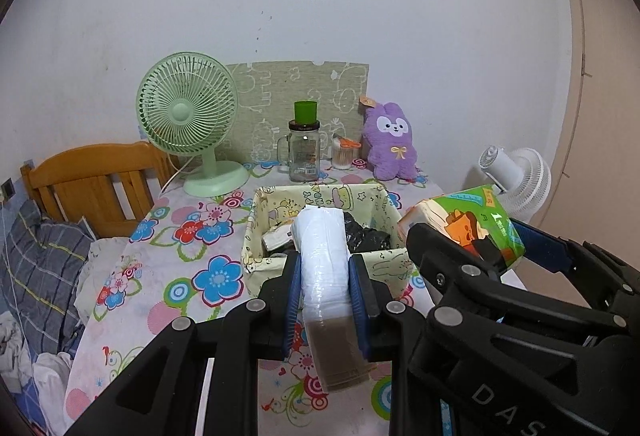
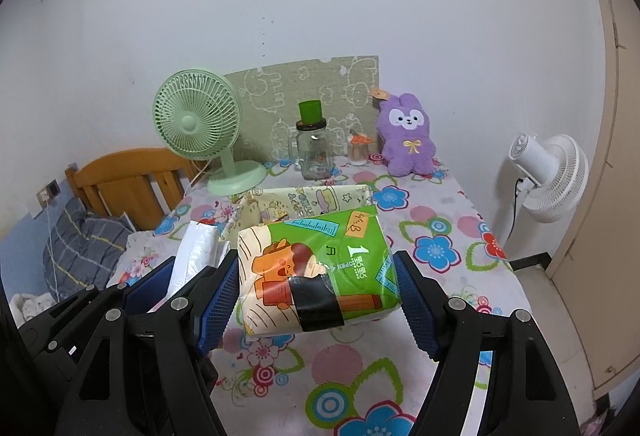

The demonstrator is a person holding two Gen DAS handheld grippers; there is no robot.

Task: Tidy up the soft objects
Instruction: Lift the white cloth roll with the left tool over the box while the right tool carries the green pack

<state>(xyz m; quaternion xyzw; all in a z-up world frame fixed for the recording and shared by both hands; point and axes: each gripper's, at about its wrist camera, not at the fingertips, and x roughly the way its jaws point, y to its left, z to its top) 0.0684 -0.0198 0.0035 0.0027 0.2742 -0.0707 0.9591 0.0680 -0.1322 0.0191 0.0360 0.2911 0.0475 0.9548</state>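
My left gripper (image 1: 325,286) is shut on a white plastic-wrapped soft pack (image 1: 323,256), held above the flowered table in front of a cream fabric basket (image 1: 384,268). The basket holds dark and pale items. My right gripper (image 2: 316,288) is shut on a green tissue pack (image 2: 316,268) with a cartoon print and black tape, lifted off the table. In the left wrist view the tissue pack (image 1: 464,220) and the right gripper (image 1: 480,256) hang to the right of the basket. The white pack (image 2: 196,256) shows at the left of the right wrist view.
At the table's back stand a green desk fan (image 1: 188,116), a glass jar with a green cup (image 1: 304,152), a cotton swab box (image 1: 345,152) and a purple plush rabbit (image 1: 390,142). A white fan (image 2: 552,176) stands at the right. A wooden headboard (image 1: 96,184) and bedding lie left.
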